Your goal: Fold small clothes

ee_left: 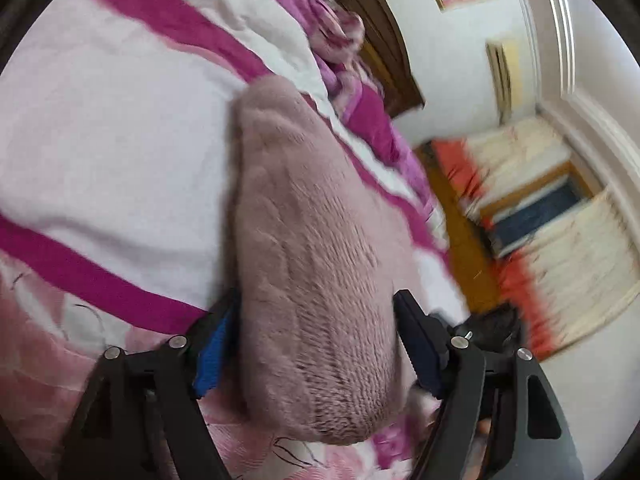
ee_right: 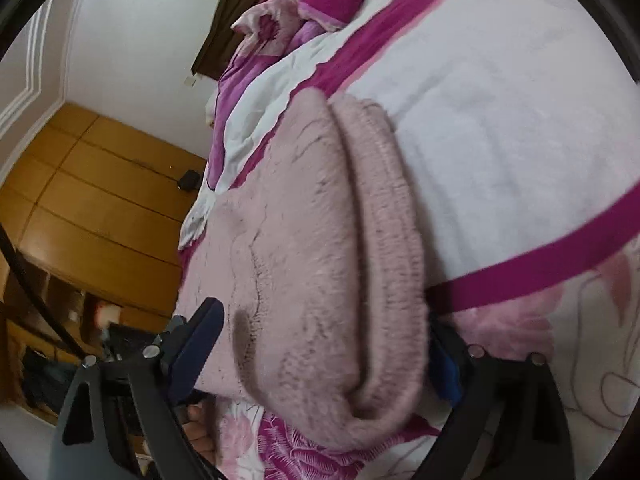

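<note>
The fluffy pink garment (ee_left: pixel 316 264) is lying folded on the striped bedspread (ee_left: pixel 100 120), and both the left gripper (ee_left: pixel 316 344) and right gripper (ee_right: pixel 320 360) are standing spread around its soft, light bulk (pinching nothing), so thick doubled edges are probably offering the surest hold.

Soft even daylight, no glare, heavy motion blur esp. edges, strong fisheye warp, dark vignette at corners

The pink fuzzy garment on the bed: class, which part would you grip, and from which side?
Probably the thick ribbed hem of the pink fuzzy garment, approached from its near end: that raised doubled roll runs lengthwise, giving open jaws something to pinch, unlike the flat panel.
</note>
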Demonstrator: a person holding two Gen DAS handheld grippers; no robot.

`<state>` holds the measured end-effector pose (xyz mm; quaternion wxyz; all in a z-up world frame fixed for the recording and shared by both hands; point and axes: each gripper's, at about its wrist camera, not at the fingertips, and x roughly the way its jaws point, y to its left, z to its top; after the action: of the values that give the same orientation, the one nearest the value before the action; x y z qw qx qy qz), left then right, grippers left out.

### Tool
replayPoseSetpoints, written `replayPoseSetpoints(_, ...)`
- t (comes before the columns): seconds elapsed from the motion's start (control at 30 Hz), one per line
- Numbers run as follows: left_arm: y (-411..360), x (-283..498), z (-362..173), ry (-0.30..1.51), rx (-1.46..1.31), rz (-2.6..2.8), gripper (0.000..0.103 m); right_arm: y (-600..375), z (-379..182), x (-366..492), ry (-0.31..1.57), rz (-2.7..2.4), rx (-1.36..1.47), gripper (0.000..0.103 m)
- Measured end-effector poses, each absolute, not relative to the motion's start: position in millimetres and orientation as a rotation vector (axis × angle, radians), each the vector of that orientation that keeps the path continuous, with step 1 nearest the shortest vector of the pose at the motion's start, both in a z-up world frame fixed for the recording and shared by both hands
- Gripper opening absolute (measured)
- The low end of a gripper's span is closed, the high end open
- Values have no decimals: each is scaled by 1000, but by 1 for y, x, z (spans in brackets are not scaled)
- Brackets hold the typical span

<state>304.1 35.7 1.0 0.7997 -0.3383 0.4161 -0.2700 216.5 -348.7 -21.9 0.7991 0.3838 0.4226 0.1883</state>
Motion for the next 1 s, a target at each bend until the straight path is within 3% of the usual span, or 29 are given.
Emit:
replayPoseSetpoints(0.1, 22, 311, 2, 964, -650, -611, 53, -342, -20, 225, 905, 406, 837, 94)
replayPoseSetpoints(0.13, 22, 315, 1, 977, -653, -607, 44, -339, -20, 230, 885, 419, 862, 92)
replayPoseSetpoints(0.2, 23, 317, -2, 985, -671, -589, 34, -335, -27, 235, 857, 430, 874, 69)
replayPoseSetpoints(0.23, 22, 315, -2, 989, -660, -572, 29, -335, -33, 238, 860, 434, 887, 48)
replayPoseSetpoints(0.27, 22, 313, 0, 987, -649, -568, 25, -336, -41, 237, 855, 456, 933, 44)
replayPoseSetpoints(0.47, 7, 307, 16, 999, -582, -497, 19, -339, -41, 239, 835, 483, 1021, 39)
replayPoseSetpoints(1.0, 22, 298, 27, 1040, -608, -479, 18, -324, -15, 241, 885, 440, 962, 38)
